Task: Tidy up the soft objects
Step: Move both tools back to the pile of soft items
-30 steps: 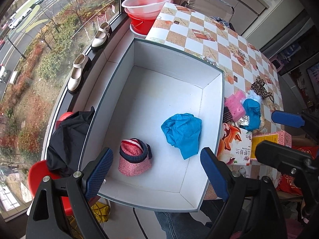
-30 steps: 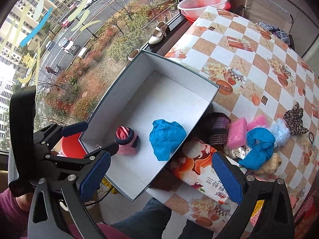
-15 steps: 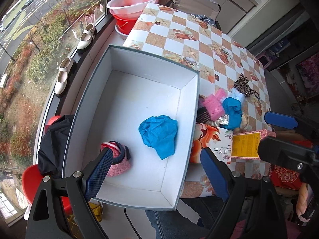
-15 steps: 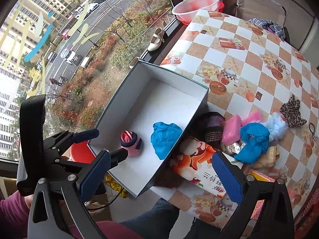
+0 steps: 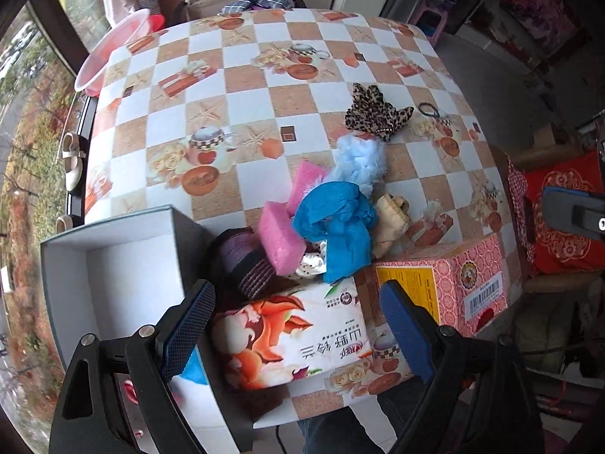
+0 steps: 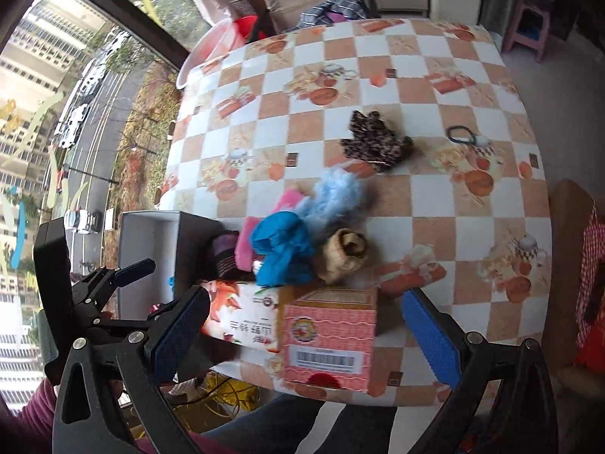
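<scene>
A heap of soft things lies on the checked table: a blue cloth (image 5: 336, 227), a pink sponge (image 5: 280, 238), a purple knitted hat (image 5: 242, 261), a beige sock (image 5: 391, 219), pale blue fluff (image 5: 359, 162) and a leopard scrunchie (image 5: 374, 113). My left gripper (image 5: 298, 329) hangs open above a flowered tissue pack (image 5: 295, 340), just short of the heap. My right gripper (image 6: 304, 335) is open over a pink carton (image 6: 329, 333), with the blue cloth (image 6: 283, 246) and sock (image 6: 344, 253) beyond it. The white box (image 5: 113, 257) stands at the left, another blue cloth (image 5: 194, 369) showing inside behind my finger.
A dark hair tie (image 5: 429, 109) lies past the scrunchie. The pink carton (image 5: 453, 283) and the tissue pack stand between the grippers and the heap. A pink basin (image 5: 109, 49) sits by the window, a red cushion (image 5: 563, 208) at the right. The table's front edge is close below.
Both grippers have swung right, from above the white box to above the heap on the table, rolling as they went. The box now sits at the left edge. Both stayed open.
</scene>
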`<state>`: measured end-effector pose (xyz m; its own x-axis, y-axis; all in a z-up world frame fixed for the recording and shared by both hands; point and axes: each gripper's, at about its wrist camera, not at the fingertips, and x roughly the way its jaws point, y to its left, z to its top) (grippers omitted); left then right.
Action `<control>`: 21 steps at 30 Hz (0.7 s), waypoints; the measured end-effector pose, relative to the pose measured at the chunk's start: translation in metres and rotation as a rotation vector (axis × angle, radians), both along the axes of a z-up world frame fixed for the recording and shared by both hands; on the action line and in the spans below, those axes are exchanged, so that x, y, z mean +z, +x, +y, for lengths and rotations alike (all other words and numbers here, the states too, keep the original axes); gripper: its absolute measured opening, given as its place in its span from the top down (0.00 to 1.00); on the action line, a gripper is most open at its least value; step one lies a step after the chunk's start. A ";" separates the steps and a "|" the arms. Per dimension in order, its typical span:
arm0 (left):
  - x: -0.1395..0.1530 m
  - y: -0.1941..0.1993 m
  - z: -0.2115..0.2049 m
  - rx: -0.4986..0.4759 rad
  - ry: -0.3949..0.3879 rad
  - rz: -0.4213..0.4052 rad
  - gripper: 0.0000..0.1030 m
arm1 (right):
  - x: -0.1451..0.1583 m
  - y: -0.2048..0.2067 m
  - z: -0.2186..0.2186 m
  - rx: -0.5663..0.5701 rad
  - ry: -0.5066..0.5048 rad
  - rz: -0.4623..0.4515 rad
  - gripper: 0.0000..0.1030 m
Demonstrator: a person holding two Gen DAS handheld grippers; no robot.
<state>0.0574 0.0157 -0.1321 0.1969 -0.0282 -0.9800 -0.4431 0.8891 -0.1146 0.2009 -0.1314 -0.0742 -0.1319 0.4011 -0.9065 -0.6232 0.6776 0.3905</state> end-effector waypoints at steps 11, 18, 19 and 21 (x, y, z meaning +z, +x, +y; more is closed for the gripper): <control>-0.072 0.081 0.000 -0.009 -0.063 0.129 0.17 | -0.078 0.056 -0.040 -0.068 -0.104 0.112 0.01; -0.099 0.092 -0.003 -0.009 -0.066 0.214 0.20 | -0.105 0.071 -0.018 -0.018 -0.106 0.141 0.01; -0.098 0.092 -0.003 -0.006 -0.060 0.214 0.20 | -0.108 0.075 -0.012 -0.015 -0.106 0.138 0.01; -0.095 0.094 0.000 0.009 -0.053 0.200 0.20 | -0.114 0.086 0.002 -0.017 -0.104 0.123 0.01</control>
